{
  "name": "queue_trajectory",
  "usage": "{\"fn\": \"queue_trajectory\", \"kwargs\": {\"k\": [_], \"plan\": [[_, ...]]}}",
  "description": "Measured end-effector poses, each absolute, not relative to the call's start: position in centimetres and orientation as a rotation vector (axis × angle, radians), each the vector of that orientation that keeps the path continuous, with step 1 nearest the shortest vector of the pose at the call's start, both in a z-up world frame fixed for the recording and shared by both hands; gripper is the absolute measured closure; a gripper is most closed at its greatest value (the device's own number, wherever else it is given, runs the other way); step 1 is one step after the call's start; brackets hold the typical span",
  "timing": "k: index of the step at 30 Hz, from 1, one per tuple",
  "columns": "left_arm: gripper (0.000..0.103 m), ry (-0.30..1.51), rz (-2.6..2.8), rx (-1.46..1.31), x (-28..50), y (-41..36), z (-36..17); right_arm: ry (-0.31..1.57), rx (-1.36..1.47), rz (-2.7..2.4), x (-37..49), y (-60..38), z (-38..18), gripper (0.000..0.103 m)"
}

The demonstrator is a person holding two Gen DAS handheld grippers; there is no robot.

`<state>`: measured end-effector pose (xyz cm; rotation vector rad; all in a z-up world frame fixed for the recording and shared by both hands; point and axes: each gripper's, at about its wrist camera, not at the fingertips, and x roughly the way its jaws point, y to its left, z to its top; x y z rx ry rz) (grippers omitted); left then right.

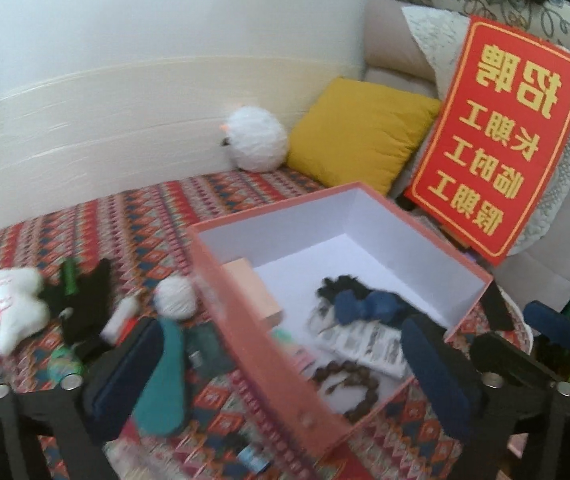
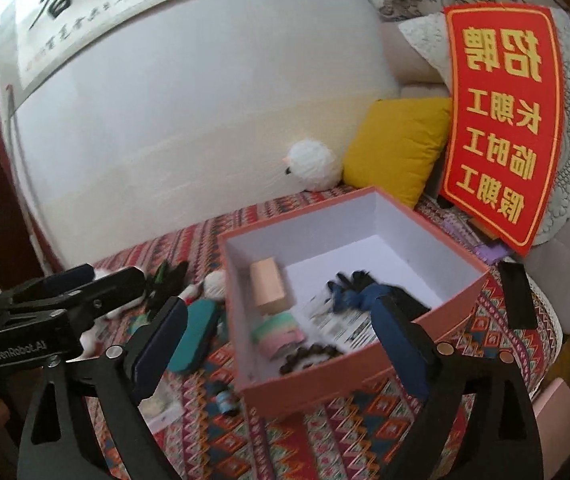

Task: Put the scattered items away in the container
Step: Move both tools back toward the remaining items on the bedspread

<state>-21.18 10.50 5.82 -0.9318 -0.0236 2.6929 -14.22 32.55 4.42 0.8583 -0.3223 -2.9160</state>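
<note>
**Both grippers hover wide open over a half-filled pink box**

The left gripper (image 1: pixel 281 364) hangs low over the near wall of the pink cardboard box (image 2: pixel 365 372), its 2 padded jaws spread wide and holding nothing; one dark blue pad sits outside the box over the bedspread, the other over the box's near corner. The right gripper (image 2: pixel 285 344) is tilted down toward the same box, jaws likewise released and empty, straddling its front wall.

The box is square, stiff, white inside, and rests on a bed covered in a woven-looking red, teal and orange diamond-patterned bedspread (image 2: pixel 325 440). Inside lie a small peach carton (image 2: pixel 268 286), a dark blue and black cloth bundle (image 2: pixel 359 294), a printed white packet (image 2: pixel 341 326), a pastel striped roll (image 2: pixel 279 334) and a string of brown wooden beads (image 2: pixel 309 356).

Still scattered on the bedspread left of the box: a teal oval case (image 1: pixel 163 380), a fluffy white plush toy (image 1: pixel 1 312), a white pompom (image 1: pixel 175 296), a black cloth piece (image 1: pixel 85 304) and a small blue bottle (image 2: pixel 225 398).

A fuzzy white ball (image 1: pixel 255 138), a mustard cushion (image 1: pixel 361 132) and a red sign (image 1: pixel 501 136) with yellow characters stand behind the box.
</note>
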Motion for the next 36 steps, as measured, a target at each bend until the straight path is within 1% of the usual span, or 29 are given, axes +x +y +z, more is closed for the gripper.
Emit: {"fn": "queue_trajectory", "kwargs": {"k": [5,9,16,20,25,29,36], "plan": [[0.001,0.001,2.751,-0.982,-17.8,5.1,4.1,-0.240,0.917,-2.809,-12.6,26.6,2.8,0.006],[0.001,0.023,2.829,-1.075,-15.8,0.3,1.6,-0.149,0.981,-2.696,-12.1,21.1,0.8,0.006],[0.001,-0.048,2.956,-1.210,-12.9,-8.6,-2.4,0.031,1.086,-2.535,-12.0,13.2,-3.7,0.005],[0.001,-0.105,2.941,-1.284,-11.9,-11.7,-4.6,0.111,1.167,-2.475,-13.1,10.5,-7.2,0.005],[0.001,-0.155,2.911,-1.348,-13.1,-13.1,-6.4,0.172,1.217,-2.401,-15.0,8.9,-10.5,0.005],[0.001,-0.191,2.848,-1.361,-16.5,-12.1,-7.5,0.205,1.218,-2.352,-17.2,8.0,-13.0,0.005],[0.001,0.010,2.789,-1.364,-25.8,-8.2,-10.7,0.252,1.217,-2.303,-20.9,6.8,-16.7,0.005]]}}
